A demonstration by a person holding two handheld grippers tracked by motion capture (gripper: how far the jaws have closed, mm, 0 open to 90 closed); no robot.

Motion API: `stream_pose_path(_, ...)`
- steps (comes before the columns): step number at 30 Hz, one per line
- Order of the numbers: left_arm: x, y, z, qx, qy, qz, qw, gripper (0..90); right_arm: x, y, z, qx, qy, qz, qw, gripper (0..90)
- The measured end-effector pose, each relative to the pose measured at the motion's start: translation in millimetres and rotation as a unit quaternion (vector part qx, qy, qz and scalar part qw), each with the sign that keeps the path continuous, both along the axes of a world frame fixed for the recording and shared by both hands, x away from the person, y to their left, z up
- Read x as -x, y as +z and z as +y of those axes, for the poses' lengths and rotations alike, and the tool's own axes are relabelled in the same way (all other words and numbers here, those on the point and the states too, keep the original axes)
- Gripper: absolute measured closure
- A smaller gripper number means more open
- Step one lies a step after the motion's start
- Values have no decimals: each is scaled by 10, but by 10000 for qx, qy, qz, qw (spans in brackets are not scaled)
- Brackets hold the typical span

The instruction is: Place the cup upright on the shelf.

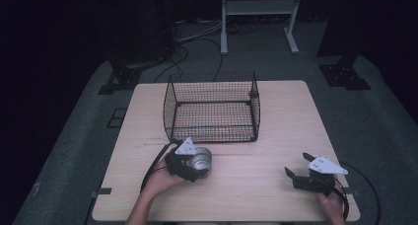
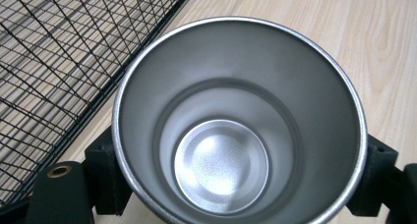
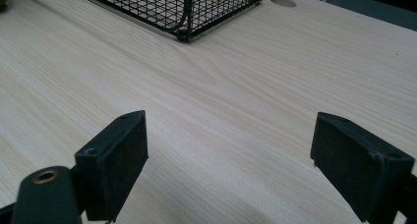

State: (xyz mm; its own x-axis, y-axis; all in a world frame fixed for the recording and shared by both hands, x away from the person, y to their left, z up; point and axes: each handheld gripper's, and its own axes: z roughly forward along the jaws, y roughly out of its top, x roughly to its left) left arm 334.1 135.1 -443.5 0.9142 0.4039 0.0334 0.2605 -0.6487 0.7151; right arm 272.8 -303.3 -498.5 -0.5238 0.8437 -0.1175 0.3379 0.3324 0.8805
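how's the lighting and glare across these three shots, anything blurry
High view: dim, the room nearly black around the table. Left gripper view: brighter, a soft glare patch on the cup bottom, the basket mesh slightly soft. Right gripper view: evenly lit, the near fingers a little soft, wood grain sharp.

From my remote station I see a pale wooden table (image 1: 276, 136) on a grey floor mat (image 1: 374, 131). A black wire basket (image 1: 213, 109) sits toward the table's far side, a little left of centre, with its near side open. Beyond the table, black cables (image 1: 197, 42) run across the floor past a white metal frame (image 1: 259, 13), and dark stand feet (image 1: 345, 74) rest at far left and far right.
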Motion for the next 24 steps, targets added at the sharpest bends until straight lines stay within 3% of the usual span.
stream_pose_path(9,-10,231,-153,30,-253,-87,9996,179,0,0,-1,-13,-9,16,10000,135)
stream_pose_path(24,-121,520,-291,-55,-444,-158,9989,178,-3,0,-2,-12,-5,4,10000,135)
